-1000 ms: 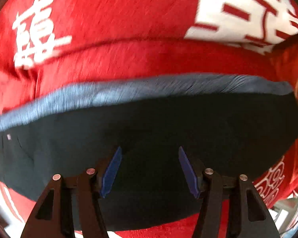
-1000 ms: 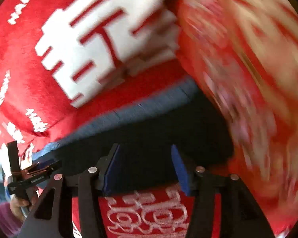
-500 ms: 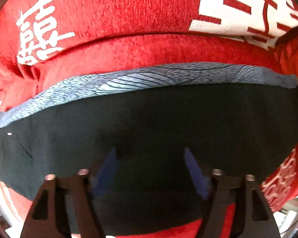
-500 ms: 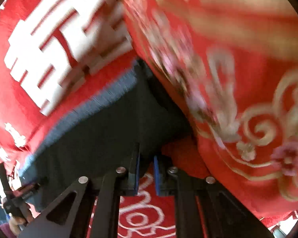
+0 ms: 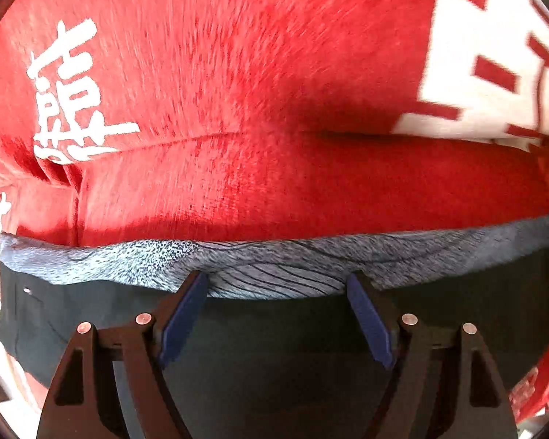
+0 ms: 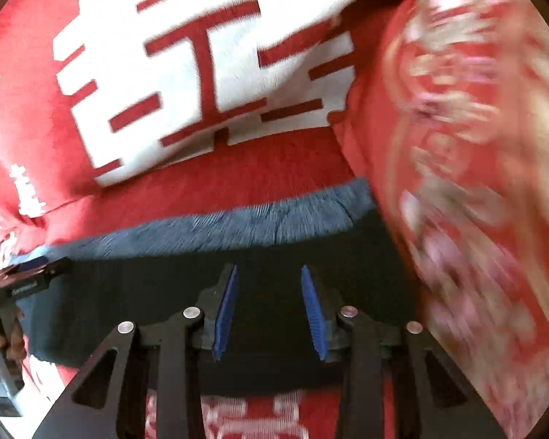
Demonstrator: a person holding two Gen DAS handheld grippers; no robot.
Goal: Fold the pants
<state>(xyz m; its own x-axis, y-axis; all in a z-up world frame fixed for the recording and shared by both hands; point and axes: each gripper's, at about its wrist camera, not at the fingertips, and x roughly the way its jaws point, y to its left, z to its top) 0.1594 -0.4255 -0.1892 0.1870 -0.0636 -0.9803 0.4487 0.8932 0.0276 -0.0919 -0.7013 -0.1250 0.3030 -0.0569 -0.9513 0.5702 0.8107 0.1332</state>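
Both grippers have slid forward over the pants (image 5: 274, 347) since a second ago, so the heathered grey waistband (image 5: 274, 267) now sits at the left gripper's (image 5: 278, 314) fingertips rather than well ahead of them. The dark pants lie flat and folded on a red blanket (image 5: 274, 109) printed with large white characters, a patterned red cushion (image 6: 475, 183) touching their right end. The left gripper's blue pads stand wide apart above the cloth, gripping nothing. The right gripper (image 6: 269, 311) has just been reopening after nearly closing; its pads are now moderately apart over the dark fabric, with nothing clamped between them. A hand (image 6: 3, 340) holds the left tool at the far end. The pants look soft, light and limp, likely to sag and crease; the thicker waistband seems the firmest place to pinch.
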